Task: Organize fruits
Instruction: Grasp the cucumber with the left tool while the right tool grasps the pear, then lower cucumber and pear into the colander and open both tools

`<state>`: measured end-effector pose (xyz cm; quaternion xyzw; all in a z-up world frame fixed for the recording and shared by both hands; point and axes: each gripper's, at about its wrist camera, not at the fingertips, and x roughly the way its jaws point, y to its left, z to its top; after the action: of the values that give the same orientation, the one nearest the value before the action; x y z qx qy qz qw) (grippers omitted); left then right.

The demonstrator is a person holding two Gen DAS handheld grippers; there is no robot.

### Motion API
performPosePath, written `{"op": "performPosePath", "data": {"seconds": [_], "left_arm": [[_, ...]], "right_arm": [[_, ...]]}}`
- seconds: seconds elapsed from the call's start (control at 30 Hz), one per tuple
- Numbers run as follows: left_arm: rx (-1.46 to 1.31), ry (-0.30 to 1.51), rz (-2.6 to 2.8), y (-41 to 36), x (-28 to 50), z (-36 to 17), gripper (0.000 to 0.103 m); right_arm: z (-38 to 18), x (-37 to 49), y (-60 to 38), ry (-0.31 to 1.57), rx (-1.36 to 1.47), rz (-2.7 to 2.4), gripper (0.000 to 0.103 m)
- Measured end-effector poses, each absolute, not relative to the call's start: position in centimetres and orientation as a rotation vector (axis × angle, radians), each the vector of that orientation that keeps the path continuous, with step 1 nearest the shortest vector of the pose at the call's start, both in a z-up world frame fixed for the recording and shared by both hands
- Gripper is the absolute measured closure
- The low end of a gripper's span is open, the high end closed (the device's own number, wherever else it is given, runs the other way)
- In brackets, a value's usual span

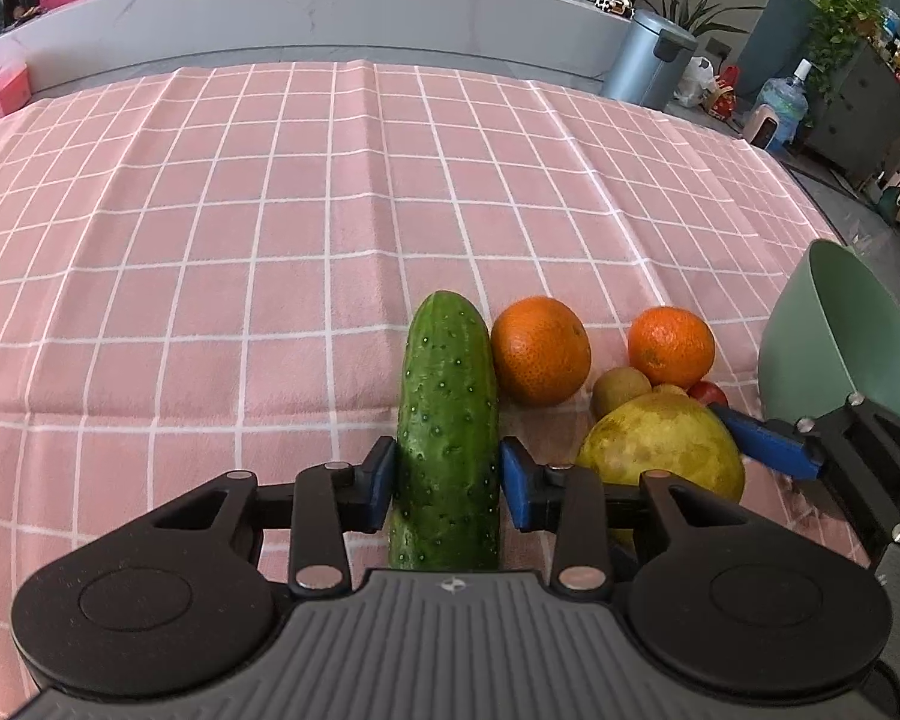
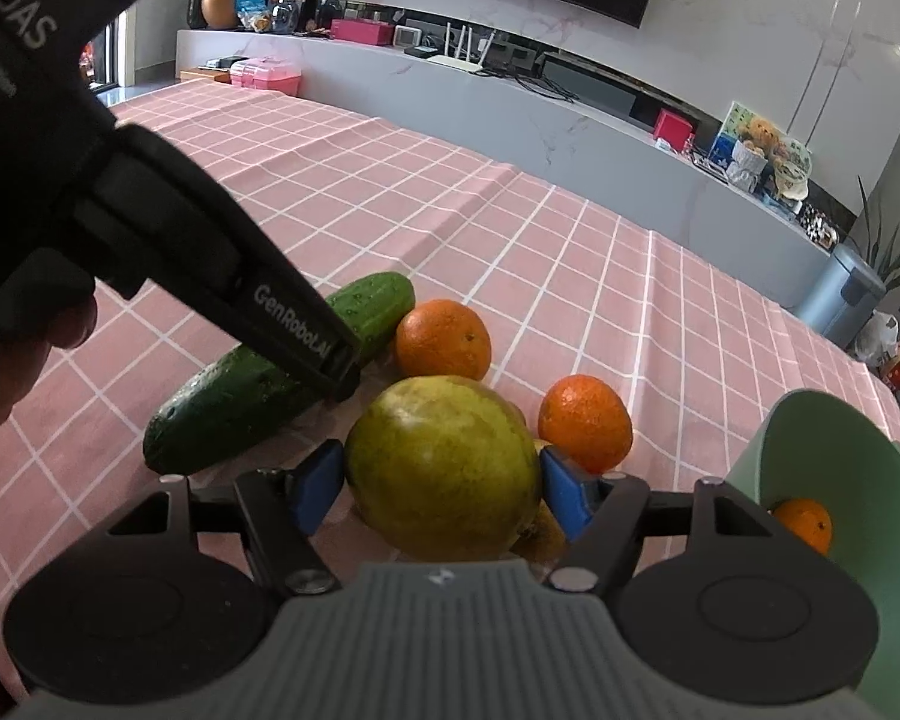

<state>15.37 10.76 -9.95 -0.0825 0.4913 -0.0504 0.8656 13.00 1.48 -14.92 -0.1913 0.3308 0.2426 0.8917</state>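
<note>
Mid-sort, by the look of it: both tongs down among the pile, two pieces about to be taken at once.

Left tongs (image 1: 447,480) set astride the long bumpy dark-green cucumber (image 1: 447,420), blue pads (image 1: 381,483) just at its flanks; whether pressing or merely beside, cannot tell. Cucumber lying flat on the pink white-checked cloth of the counter (image 1: 210,240), nose toward 12 o'clock.

At 1 o'clock of the cucumber, a round orange tangerine (image 1: 540,351), close beside it. Further toward 3 o'clock, a second round orange tangerine (image 1: 671,347), a small brown-green kiwi-like fruit (image 1: 619,390) and a small red fruit (image 1: 708,393), mostly hidden.

Right tongs (image 2: 444,480) straddling the large round yellow-green pomelo-like fruit (image 2: 444,468), pads (image 2: 315,486) against or just off its sides; grip not certain.

At 3 o'clock, a pale green plastic bowl (image 2: 840,468) tipped on its side, one small orange tangerine (image 2: 803,523) already inside.

Next, likely: firm closure, straight lift, carry toward the bowl. Heavy round fruit apt to slip from narrow pads. Crowding a concern: tangerines and small fruits touching or near the big fruit, liable to roll when disturbed; left tongs' body crossing close over the pile.
</note>
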Motion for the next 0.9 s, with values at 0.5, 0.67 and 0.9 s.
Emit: {"op": "performPosePath", "data": {"seconds": [0.5,0.67,0.9], "left_arm": [[-0.251,0.913,-0.124,9.3,10.8,-3.5,0.062],[-0.238,0.872,-0.165,7.1,10.1,-0.9,0.062],[-0.233,0.847,-0.238,3.2,10.8,0.7,0.062]], "right_arm": [[-9.6,9.3,-1.5,0.594,-0.343,0.502,0.037],[-7.4,7.9,-3.9,0.556,-0.315,0.482,0.037],[-5.5,7.3,-8.4,0.550,-0.302,0.433,0.037]]}}
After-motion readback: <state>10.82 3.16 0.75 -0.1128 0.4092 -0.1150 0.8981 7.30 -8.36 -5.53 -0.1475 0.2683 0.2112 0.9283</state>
